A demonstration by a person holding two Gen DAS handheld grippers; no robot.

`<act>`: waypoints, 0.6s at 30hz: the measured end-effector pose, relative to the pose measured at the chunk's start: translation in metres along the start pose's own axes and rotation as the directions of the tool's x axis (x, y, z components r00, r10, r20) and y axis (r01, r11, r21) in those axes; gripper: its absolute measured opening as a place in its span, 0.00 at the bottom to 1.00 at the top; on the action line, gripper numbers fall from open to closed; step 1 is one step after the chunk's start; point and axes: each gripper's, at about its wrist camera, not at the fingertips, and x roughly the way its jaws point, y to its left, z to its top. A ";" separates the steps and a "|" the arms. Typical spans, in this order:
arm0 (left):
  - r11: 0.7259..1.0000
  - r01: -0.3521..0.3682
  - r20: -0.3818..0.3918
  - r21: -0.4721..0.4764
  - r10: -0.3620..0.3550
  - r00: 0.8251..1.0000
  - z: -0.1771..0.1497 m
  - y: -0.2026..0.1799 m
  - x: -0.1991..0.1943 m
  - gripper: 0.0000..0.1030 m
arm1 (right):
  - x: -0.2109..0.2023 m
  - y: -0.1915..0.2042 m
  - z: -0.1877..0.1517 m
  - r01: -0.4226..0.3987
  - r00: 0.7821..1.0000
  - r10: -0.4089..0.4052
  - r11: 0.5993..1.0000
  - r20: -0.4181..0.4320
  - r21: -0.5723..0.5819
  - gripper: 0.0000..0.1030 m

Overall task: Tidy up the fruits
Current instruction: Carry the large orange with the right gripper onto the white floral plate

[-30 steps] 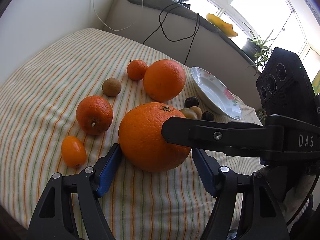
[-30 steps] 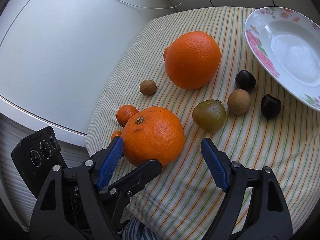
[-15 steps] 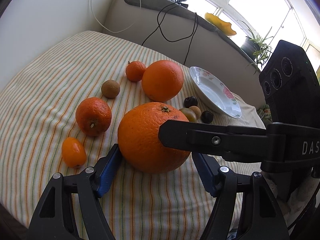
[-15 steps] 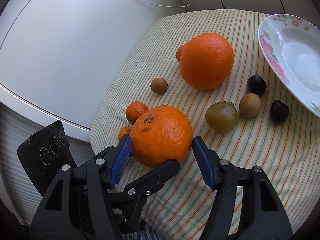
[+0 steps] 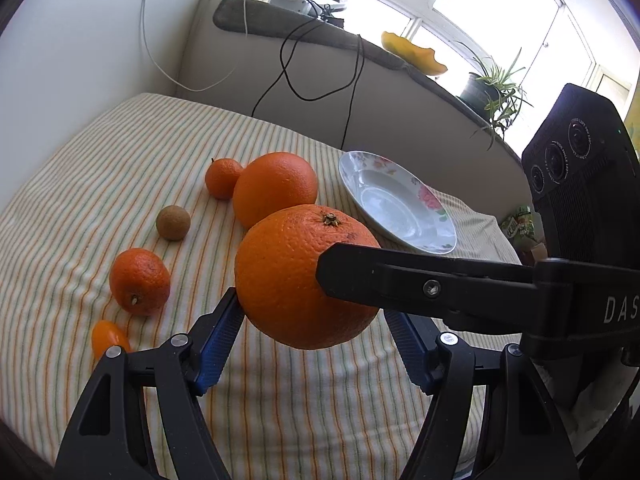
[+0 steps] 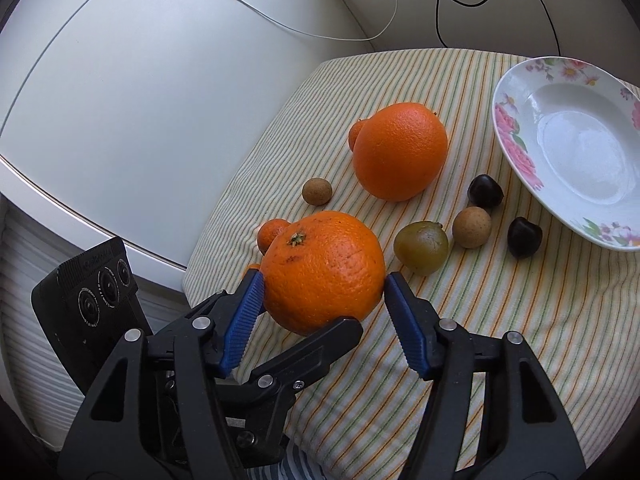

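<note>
A large orange (image 6: 324, 270) is clamped between the blue pads of my right gripper (image 6: 323, 286) and lifted off the striped cloth. In the left wrist view the same orange (image 5: 296, 276) hangs between my left gripper's fingers (image 5: 312, 320), which stand wide open; the left pad (image 5: 222, 330) is close to or touching it, and the right gripper's black finger (image 5: 400, 276) crosses in front. A second large orange (image 6: 400, 151) lies further back. An empty flowered plate (image 6: 520, 148) sits at the right, also in the left wrist view (image 5: 436, 208).
On the cloth lie two mandarins (image 5: 140, 282) (image 5: 222, 178), a kumquat (image 5: 107, 338), two brown longans (image 5: 173, 223) (image 6: 472, 227), a green-brown fruit (image 6: 421, 247) and two dark chestnuts (image 6: 485, 191) (image 6: 525, 237). A white appliance (image 6: 140, 80) stands left. Cables hang behind.
My right gripper has closed on the near orange and raised it off the cloth. Both cameras have risen, the left gripper staying open around the orange.
</note>
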 end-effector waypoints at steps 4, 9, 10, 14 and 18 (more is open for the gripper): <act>0.999 0.019 0.002 0.031 -0.019 1.000 0.009 -0.017 0.010 0.69 | -0.019 -0.008 0.006 0.007 0.999 -0.007 1.000 0.034 0.001 0.64; 0.997 0.043 -0.005 0.068 -0.043 0.999 0.023 -0.037 0.030 0.69 | -0.041 -0.027 0.011 0.023 0.997 -0.025 0.999 0.073 0.024 0.64; 0.996 0.047 -0.008 0.076 -0.047 0.999 0.026 -0.041 0.035 0.70 | -0.045 -0.031 0.011 0.027 0.996 -0.030 0.999 0.081 0.029 0.64; 0.993 0.064 -0.016 0.094 -0.062 0.998 0.039 -0.055 0.052 0.70 | -0.061 -0.050 0.017 0.043 0.993 -0.049 0.998 0.107 0.051 0.64; 0.991 0.072 -0.026 0.114 -0.069 0.997 0.049 -0.070 0.071 0.70 | -0.075 -0.068 0.024 0.063 0.988 -0.072 0.996 0.133 0.070 0.64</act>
